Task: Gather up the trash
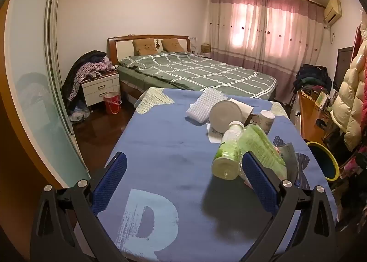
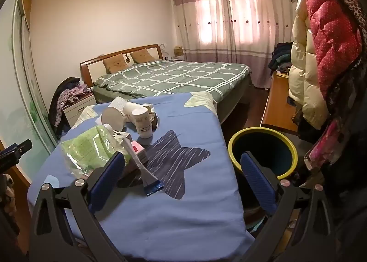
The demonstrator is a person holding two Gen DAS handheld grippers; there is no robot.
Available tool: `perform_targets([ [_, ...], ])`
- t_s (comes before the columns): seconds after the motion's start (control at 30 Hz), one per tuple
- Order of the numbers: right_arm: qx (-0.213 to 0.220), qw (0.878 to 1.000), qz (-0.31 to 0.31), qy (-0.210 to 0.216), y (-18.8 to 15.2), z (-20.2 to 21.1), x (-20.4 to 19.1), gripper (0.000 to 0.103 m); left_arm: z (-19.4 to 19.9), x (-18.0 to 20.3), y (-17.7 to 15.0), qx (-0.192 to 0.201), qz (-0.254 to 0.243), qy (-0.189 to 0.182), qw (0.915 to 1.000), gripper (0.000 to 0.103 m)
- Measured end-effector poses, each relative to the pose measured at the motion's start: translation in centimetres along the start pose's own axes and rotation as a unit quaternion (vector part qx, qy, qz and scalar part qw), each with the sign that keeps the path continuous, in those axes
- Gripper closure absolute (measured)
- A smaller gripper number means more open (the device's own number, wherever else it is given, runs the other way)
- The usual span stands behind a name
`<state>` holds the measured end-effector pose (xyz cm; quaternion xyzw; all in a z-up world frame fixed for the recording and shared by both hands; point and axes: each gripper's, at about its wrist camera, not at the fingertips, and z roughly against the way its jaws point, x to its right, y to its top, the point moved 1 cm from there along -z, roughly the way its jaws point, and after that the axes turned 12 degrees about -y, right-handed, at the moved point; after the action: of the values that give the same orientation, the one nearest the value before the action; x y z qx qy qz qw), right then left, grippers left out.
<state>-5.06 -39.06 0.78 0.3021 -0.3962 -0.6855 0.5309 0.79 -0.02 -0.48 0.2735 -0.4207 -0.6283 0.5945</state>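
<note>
A table draped in a soft blue cloth [image 1: 160,138], printed with a pale letter and a dark streaked star, carries a loose heap of trash along its right half. Nearest lies a pale green plastic bottle [image 1: 227,152] with a white cap, on its side, touching a crinkled green transparent plastic bag [image 1: 261,147]. Behind them sit a white round-bottomed tub [image 1: 226,114] tipped over, a white dimpled foam sheet [image 1: 205,105] and one white paper cup [image 2: 142,122] standing upside down. In the right wrist view a small pink-and-white carton [image 2: 137,150] and a torn white-and-blue foil wrapper [image 2: 146,175] lie on the star.

Just beside the table's right edge stands a round dark bin with a yellow rim [image 2: 262,150], open-topped.

The left gripper [image 1: 183,184] hovers over bare cloth, its two blue ribbed pads spread fully wide, gripping nothing; the bottle lies just left of its right pad. The right gripper [image 2: 182,181] is equally wide and empty, one pad near the bag, the other before the bin.

Farther off stand a green checked bed [image 1: 197,74] with two brown pillows, pink curtains [image 1: 263,35], and padded coats [image 2: 321,51] hanging at right.
</note>
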Motion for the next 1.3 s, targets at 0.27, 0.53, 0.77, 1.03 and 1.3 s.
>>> perform_targets([
  [0.27,-0.006,1.000,-0.005,-0.003,-0.07,-0.44,-0.26,0.006,-0.07,0.38,-0.27,-0.001,-0.004,0.002,1.0000,0.004],
  [0.53,-0.004,1.000,-0.011,0.001,-0.17,-0.35,-0.24,0.006,-0.30,0.56,-0.16,-0.005,-0.008,-0.004,0.9999,0.004],
  [0.77,-0.005,1.000,-0.014,0.004,-0.06,-0.27,0.02,0.006,0.08,0.40,-0.04,-0.003,-0.011,-0.001,0.9999,0.004],
  [1.03,-0.006,1.000,-0.014,0.004,-0.05,-0.30,0.03,0.006,-0.11,0.50,-0.09,-0.004,-0.011,-0.001,0.9999,0.004],
  [1.3,-0.007,1.000,-0.015,0.004,-0.09,-0.30,0.05,0.006,-0.15,0.63,-0.12,-0.004,-0.012,0.000,0.9999,0.004],
])
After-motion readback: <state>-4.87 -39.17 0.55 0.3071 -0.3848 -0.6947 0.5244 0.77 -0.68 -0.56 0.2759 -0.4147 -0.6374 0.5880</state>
